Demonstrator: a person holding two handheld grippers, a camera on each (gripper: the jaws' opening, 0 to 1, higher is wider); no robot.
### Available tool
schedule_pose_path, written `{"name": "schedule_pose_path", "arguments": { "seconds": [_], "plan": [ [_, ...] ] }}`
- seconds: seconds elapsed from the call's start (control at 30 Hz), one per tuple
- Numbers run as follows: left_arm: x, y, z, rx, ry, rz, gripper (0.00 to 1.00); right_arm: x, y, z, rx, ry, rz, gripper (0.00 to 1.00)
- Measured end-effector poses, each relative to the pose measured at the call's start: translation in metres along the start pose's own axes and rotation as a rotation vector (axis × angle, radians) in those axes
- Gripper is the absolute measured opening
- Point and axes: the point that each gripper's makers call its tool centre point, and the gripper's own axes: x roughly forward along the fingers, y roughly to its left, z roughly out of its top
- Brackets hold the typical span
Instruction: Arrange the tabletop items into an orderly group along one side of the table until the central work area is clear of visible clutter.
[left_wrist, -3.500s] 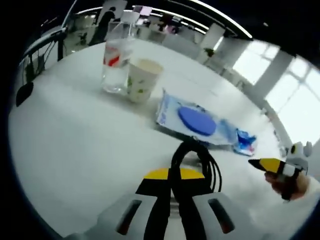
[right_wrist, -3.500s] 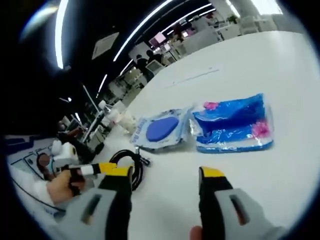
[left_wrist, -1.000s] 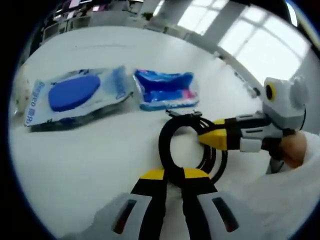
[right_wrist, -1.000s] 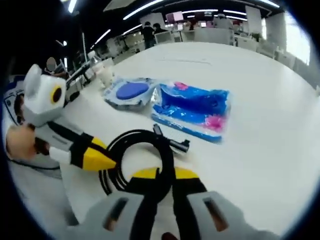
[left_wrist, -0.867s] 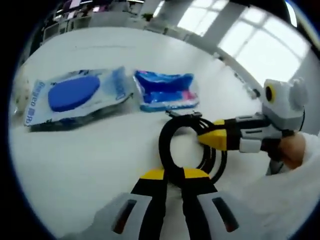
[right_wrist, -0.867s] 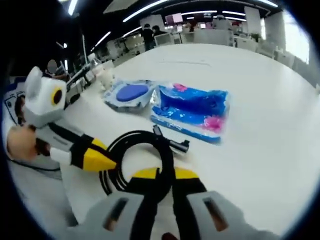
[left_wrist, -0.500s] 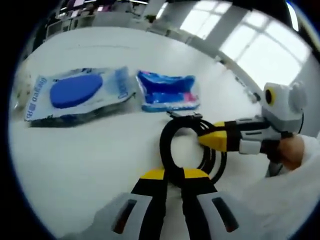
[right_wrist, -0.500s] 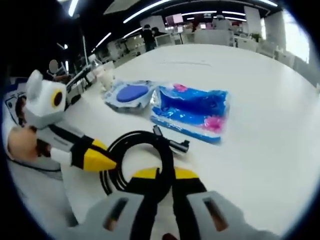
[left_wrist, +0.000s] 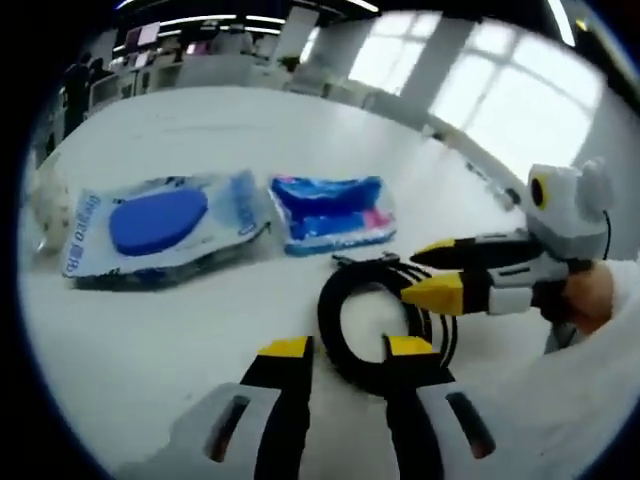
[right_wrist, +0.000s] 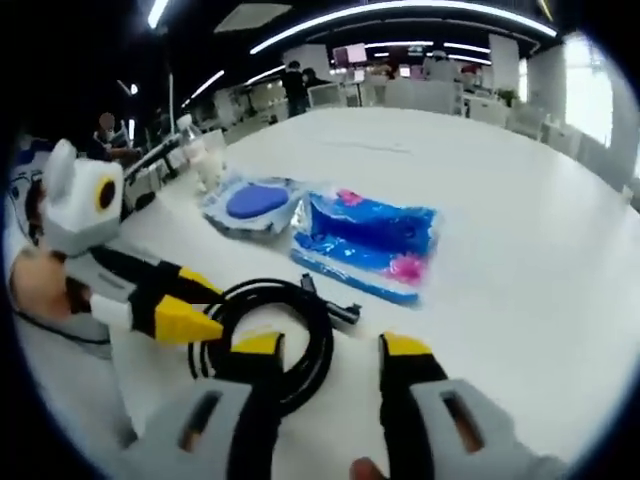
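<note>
Both tongs, left and right, stand spread over the black cable coil lying on the white bench beside two blue packets.

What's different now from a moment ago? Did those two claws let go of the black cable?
Yes. Half a second ago both claws were shut on the coiled black cable; now the left claw and the right claw have both opened and released it, and it lies on the white table. The two blue packets, the wipes pack and the smaller blue packet, lie side by side as before.
</note>
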Motion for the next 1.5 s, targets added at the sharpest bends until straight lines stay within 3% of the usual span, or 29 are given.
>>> {"name": "schedule_pose_path", "arguments": {
  "seconds": [0.17, 0.27, 0.57, 0.73, 0.9, 0.93, 0.97, 1.0, 1.3, 1.5],
  "plan": [
    [-0.006, 0.002, 0.001, 0.032, -0.022, 0.025, 0.68, -0.009, 0.007, 0.003, 0.031, -0.038, -0.002, 0.49],
    [-0.013, 0.004, -0.006, 0.066, -0.015, 0.030, 0.75, -0.012, 0.014, 0.002, 0.077, -0.058, 0.003, 0.59],
    [-0.046, 0.028, -0.005, 0.008, -0.053, 0.070, 0.81, -0.035, 0.024, -0.008, 0.115, -0.070, -0.094, 0.68],
    [-0.070, 0.040, -0.015, -0.005, -0.072, 0.093, 0.81, -0.041, 0.043, -0.019, 0.125, -0.058, -0.103, 0.68],
    [-0.089, 0.053, -0.040, -0.068, -0.064, 0.113, 0.81, -0.050, 0.065, -0.035, 0.123, -0.042, -0.110, 0.69],
    [-0.092, 0.055, -0.040, -0.072, -0.064, 0.117, 0.81, -0.052, 0.067, -0.037, 0.124, -0.041, -0.114, 0.69],
    [-0.095, 0.059, -0.039, -0.127, -0.059, 0.134, 0.80, -0.056, 0.068, -0.039, 0.133, -0.044, -0.123, 0.69],
    [-0.096, 0.060, -0.031, -0.128, -0.097, 0.124, 0.81, -0.058, 0.068, -0.039, 0.141, -0.047, -0.130, 0.69],
    [-0.118, 0.061, -0.026, 0.024, -0.093, 0.084, 0.81, -0.076, 0.073, -0.040, 0.196, -0.075, -0.198, 0.69],
    [-0.145, 0.089, -0.027, 0.069, -0.093, 0.099, 0.81, -0.079, 0.079, -0.030, 0.201, -0.106, -0.221, 0.71]
  ]
}}
